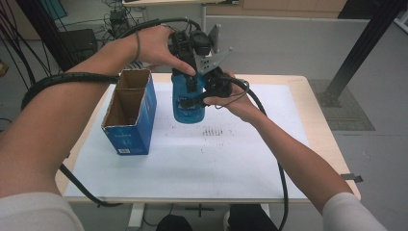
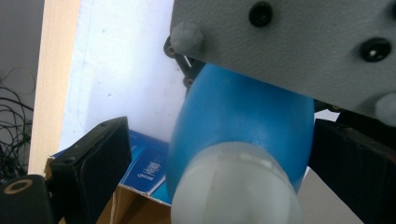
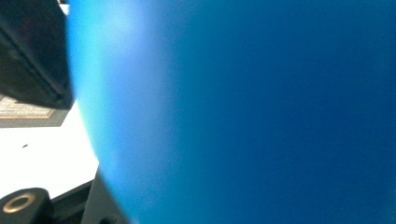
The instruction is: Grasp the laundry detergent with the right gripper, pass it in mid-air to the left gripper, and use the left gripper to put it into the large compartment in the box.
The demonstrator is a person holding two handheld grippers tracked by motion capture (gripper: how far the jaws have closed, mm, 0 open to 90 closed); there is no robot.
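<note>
blue bottle between right gripper jaws, apparently clamped

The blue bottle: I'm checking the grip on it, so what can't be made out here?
- Blue bottle: top hidden by both grippers, high view.
- Its white cap: blurred, cut by the bottom edge, left gripper view.
- Right gripper's far jaw: hidden behind the bottle, right gripper view.
- Box print: too small.

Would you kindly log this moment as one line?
blue bottle upright beside open box | right gripper shut on bottle | left gripper around its cap
</note>
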